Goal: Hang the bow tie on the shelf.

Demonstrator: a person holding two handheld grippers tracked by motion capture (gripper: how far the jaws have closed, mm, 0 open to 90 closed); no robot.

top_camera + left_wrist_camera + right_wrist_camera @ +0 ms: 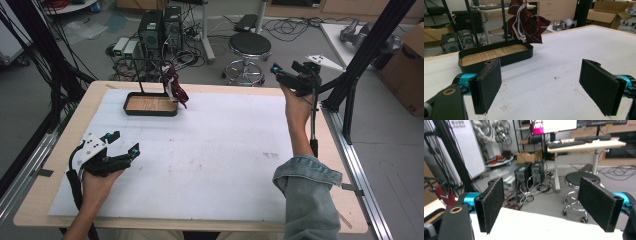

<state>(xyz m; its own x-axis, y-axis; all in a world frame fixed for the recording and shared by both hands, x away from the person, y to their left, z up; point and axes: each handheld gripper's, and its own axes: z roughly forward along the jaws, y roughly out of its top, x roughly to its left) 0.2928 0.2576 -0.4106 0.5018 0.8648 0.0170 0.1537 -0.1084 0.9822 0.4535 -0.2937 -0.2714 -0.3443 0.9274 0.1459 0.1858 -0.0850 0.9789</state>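
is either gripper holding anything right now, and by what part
Nothing is held. The left gripper and the right gripper both stand open with bare pads; the dark red cloth hangs on the stand over the black tray, untouched.

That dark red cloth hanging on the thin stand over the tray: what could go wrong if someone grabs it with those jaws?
The cloth hangs from a thin black stand, so a pull might tip the stand or drag its tray. Its white straps look tangled and could snag. The right gripper is raised at the table's far edge, pointing off the table, so the open left gripper would likely work alone.
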